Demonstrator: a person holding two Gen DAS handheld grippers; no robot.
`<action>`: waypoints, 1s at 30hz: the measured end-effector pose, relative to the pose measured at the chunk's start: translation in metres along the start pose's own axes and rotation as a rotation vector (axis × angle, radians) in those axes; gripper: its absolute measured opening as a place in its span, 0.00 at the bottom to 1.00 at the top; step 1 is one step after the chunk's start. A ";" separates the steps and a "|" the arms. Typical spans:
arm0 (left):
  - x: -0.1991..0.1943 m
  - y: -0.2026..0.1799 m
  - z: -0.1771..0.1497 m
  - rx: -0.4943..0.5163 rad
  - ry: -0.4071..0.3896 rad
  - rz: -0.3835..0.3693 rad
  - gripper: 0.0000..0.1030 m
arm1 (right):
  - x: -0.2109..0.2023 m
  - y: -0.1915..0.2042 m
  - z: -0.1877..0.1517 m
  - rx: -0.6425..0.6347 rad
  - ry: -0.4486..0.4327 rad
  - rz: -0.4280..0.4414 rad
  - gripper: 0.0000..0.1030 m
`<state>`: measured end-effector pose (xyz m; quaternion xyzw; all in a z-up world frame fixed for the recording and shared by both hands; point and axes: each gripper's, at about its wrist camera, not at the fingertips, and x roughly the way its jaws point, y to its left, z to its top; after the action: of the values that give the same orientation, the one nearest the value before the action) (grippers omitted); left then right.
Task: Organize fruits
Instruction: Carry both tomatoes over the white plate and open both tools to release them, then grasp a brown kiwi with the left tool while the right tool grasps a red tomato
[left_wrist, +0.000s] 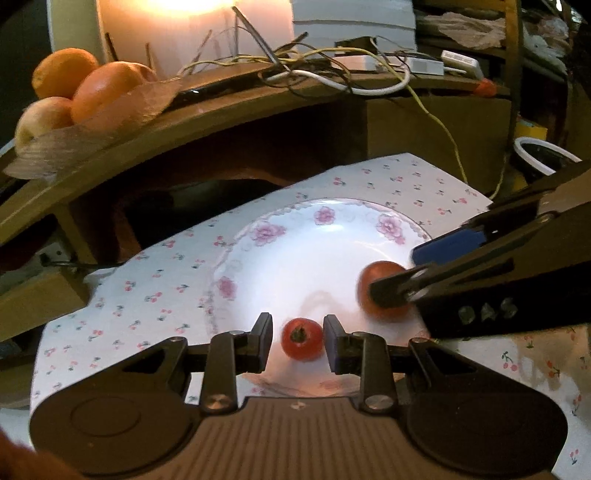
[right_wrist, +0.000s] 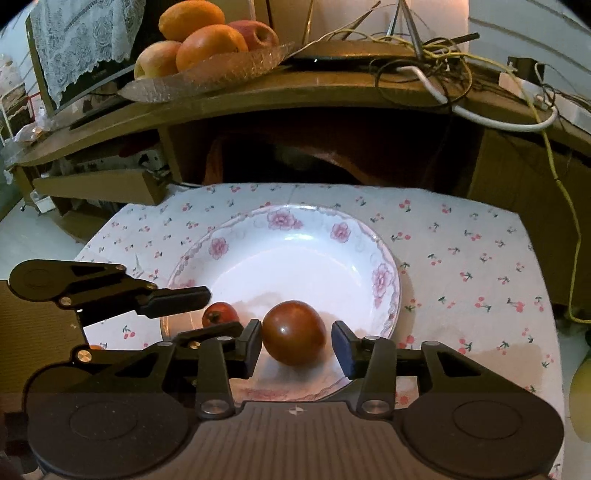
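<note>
A: Small red tomato with a green stem — where does it lie?

B: On the near part of the white floral-rimmed plate, between the jaws of the left gripper. A narrow gap shows on each side, so nothing grips it.

A: And the larger dark red tomato?

B: On the same plate, beside the small one, between the jaws of the right gripper. The left pad is at its skin; the blue right pad stands clear.

A: The plate?

B: On the cherry-print cloth covering the tabletop.
</note>
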<state>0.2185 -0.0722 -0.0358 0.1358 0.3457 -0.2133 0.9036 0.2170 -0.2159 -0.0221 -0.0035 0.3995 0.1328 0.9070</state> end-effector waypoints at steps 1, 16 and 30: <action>-0.004 0.002 0.000 -0.007 -0.001 0.008 0.35 | -0.002 -0.001 0.000 0.006 -0.004 -0.005 0.42; -0.092 0.021 -0.026 -0.107 -0.025 0.046 0.36 | -0.068 0.014 -0.012 0.031 -0.085 0.011 0.46; -0.112 -0.011 -0.075 -0.076 0.062 -0.051 0.39 | -0.084 0.047 -0.083 -0.153 0.028 0.022 0.49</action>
<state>0.0961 -0.0199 -0.0148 0.0991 0.3846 -0.2190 0.8912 0.0915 -0.2001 -0.0132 -0.0701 0.4008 0.1726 0.8970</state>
